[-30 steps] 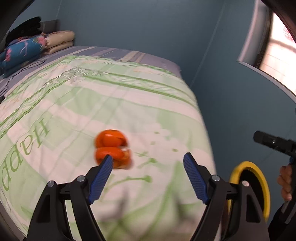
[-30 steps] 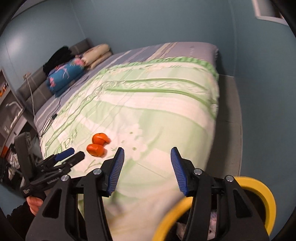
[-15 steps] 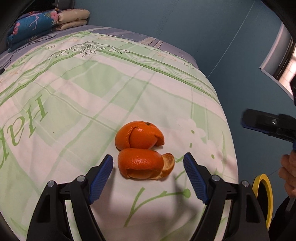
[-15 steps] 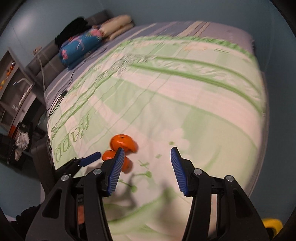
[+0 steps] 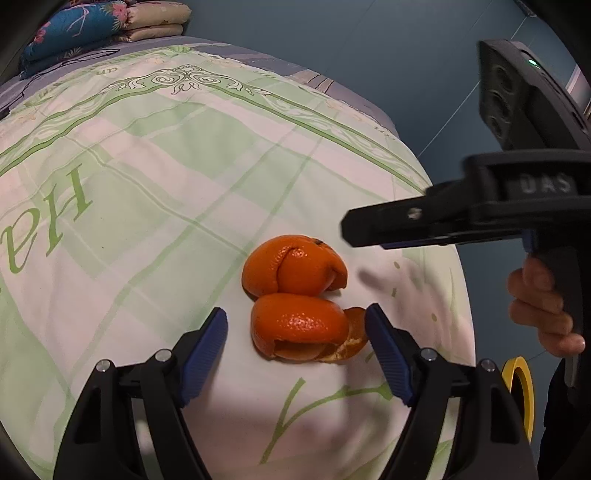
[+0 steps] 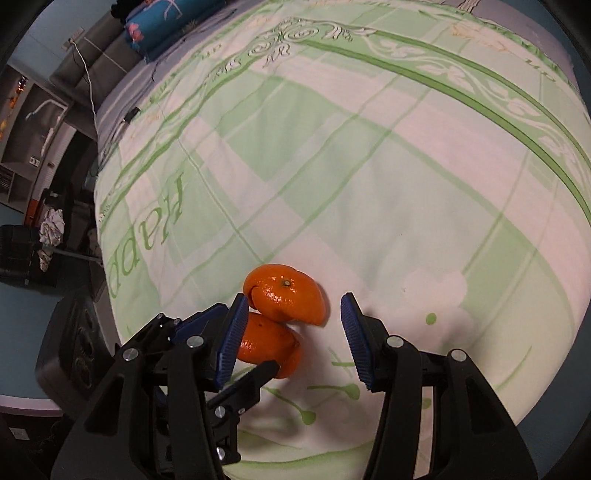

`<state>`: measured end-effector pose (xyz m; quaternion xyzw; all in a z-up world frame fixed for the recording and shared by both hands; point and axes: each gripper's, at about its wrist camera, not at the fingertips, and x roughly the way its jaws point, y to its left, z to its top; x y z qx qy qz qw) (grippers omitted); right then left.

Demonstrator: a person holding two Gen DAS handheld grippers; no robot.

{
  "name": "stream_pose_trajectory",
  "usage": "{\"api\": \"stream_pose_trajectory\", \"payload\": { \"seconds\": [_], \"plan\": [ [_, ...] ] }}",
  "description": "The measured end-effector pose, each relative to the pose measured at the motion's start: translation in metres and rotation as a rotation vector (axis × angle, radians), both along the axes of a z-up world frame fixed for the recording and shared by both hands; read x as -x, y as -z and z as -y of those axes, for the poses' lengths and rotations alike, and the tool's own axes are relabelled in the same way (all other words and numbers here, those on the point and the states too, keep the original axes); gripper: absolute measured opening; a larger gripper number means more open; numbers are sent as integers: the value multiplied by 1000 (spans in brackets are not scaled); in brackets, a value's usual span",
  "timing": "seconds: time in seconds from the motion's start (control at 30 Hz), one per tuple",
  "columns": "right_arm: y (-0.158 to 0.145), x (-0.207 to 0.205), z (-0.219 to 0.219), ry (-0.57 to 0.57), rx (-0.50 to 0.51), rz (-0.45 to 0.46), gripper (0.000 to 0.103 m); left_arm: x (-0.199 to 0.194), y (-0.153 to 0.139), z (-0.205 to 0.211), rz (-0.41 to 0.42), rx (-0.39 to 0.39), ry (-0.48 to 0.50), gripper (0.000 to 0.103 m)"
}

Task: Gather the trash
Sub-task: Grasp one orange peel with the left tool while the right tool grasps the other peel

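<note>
Left wrist view, inspector's note: what sits nearest the jaws?

— The left gripper (image 5: 295,345) has its jaws apart, one on each side of the near orange peel (image 5: 301,328). The right-hand pad looks to be against the peel's torn edge; the other pad stands clear. The spread has just narrowed a little, with the peel between but not yet pinched. Judgement: set to straddle the curled shell so it can close across its width.

— And beyond it?

— A second orange peel (image 5: 293,266) lies just past the fingertips, touching the first. Both rest on the green-and-white bedspread (image 5: 147,177). The right gripper (image 6: 291,325) reaches in from the side, its jaws apart and flanking that farther peel without contact I can confirm. Likely one peel per gripper.

— Where would the trash go?

— A yellow-rimmed bin (image 5: 522,391) shows outside the right jaw, off the bed's edge. Folded bedding (image 5: 110,22) lies at the far end.
</note>
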<state>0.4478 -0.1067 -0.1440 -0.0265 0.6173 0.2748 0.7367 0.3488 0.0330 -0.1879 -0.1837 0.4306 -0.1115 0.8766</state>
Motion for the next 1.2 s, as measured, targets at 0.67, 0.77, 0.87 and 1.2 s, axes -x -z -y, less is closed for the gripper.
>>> {"api": "stream_pose_trajectory", "payload": {
  "seconds": [0.67, 0.77, 0.87, 1.2],
  "plan": [
    [29, -3, -31, -28, 112, -53, 49, 3, 9, -4, -10, 64, 16, 48],
    [31, -5, -33, -27, 112, -54, 49, 3, 11, -5, -13, 76, 13, 48],
    [33, -8, -35, -25, 113, -58, 49, 2, 11, -5, -12, 76, 13, 48],
    [35, -14, -47, -40, 138, -27, 36, 3, 13, -6, -15, 100, 6, 44]
  ]
}}
